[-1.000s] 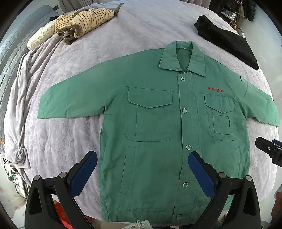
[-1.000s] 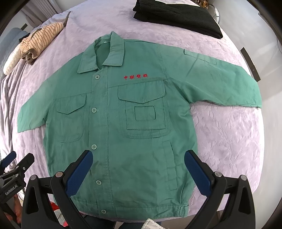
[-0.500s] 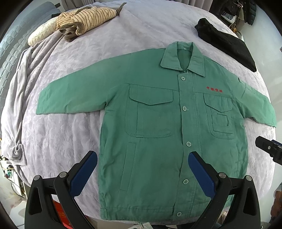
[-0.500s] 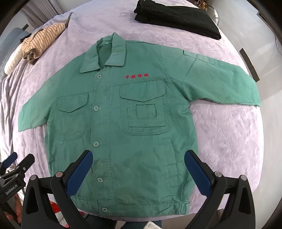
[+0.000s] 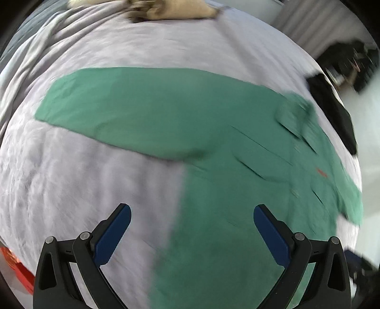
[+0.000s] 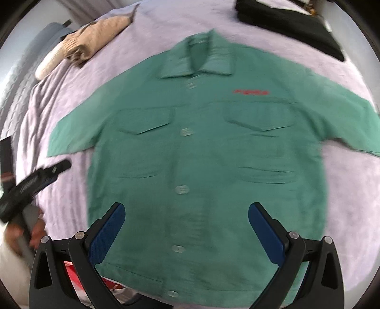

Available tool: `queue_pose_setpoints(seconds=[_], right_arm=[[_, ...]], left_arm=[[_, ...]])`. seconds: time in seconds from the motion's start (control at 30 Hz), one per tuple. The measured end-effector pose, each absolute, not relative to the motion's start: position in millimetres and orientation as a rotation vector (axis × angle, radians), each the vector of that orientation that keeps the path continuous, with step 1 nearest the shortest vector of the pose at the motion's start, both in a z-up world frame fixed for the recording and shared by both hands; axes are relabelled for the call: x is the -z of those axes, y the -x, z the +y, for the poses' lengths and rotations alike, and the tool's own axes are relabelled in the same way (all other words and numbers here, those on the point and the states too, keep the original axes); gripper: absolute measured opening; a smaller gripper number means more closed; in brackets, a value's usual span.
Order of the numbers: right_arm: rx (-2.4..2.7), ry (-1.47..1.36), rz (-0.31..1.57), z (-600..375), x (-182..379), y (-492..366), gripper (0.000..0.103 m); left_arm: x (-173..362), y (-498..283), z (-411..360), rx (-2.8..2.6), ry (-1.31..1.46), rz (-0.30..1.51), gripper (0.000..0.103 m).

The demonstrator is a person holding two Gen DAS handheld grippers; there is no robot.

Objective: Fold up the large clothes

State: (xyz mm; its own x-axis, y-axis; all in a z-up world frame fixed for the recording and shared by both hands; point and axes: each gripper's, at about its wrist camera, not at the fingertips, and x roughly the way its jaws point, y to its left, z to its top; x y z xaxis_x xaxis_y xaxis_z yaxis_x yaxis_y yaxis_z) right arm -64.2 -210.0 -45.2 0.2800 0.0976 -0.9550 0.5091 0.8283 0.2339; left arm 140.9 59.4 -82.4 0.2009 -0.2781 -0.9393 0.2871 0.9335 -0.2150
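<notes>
A green button-up work jacket [image 6: 204,152] lies flat and face up on a lilac bedspread, sleeves spread, red lettering on its chest. In the left wrist view the jacket [image 5: 213,166] is blurred; its left sleeve stretches across the upper middle. My left gripper [image 5: 192,228] is open and empty, over the jacket's left side edge below the sleeve. My right gripper [image 6: 186,225] is open and empty, above the jacket's lower front near the button line. The left gripper also shows at the left edge of the right wrist view [image 6: 35,183], held by a hand.
The lilac bedspread [image 6: 344,190] covers the bed. A folded beige striped garment [image 6: 95,38] lies at the far left, also in the left wrist view [image 5: 171,12]. A folded black garment [image 6: 292,21] lies at the far right. Something red [image 5: 14,268] sits below the near bed edge.
Both views are now blurred from motion. The left gripper has swung left and closer toward the jacket's left sleeve and side. The right gripper has shifted left and nearer to the jacket's front.
</notes>
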Motion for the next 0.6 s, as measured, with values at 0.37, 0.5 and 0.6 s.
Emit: queue_pose_setpoints(seconds=[0.37, 0.5, 0.6], right_arm=[[0.097, -0.521, 1.293, -135.2, 100.5, -4.2, 0.103], [0.084, -0.515, 1.285, -125.7, 111.7, -21.8, 0.103], [0.085, -0.53, 1.279, -124.9, 113.1, -22.1, 0.103]], left_arm=[[182.0, -283.5, 197.5, 0.132, 0.293, 1.206, 0.103], [196.2, -305.4, 204.7, 0.068, 0.258, 1.15, 0.089], [189.5, -311.7, 206.3, 0.028, 0.235, 1.126, 0.009]])
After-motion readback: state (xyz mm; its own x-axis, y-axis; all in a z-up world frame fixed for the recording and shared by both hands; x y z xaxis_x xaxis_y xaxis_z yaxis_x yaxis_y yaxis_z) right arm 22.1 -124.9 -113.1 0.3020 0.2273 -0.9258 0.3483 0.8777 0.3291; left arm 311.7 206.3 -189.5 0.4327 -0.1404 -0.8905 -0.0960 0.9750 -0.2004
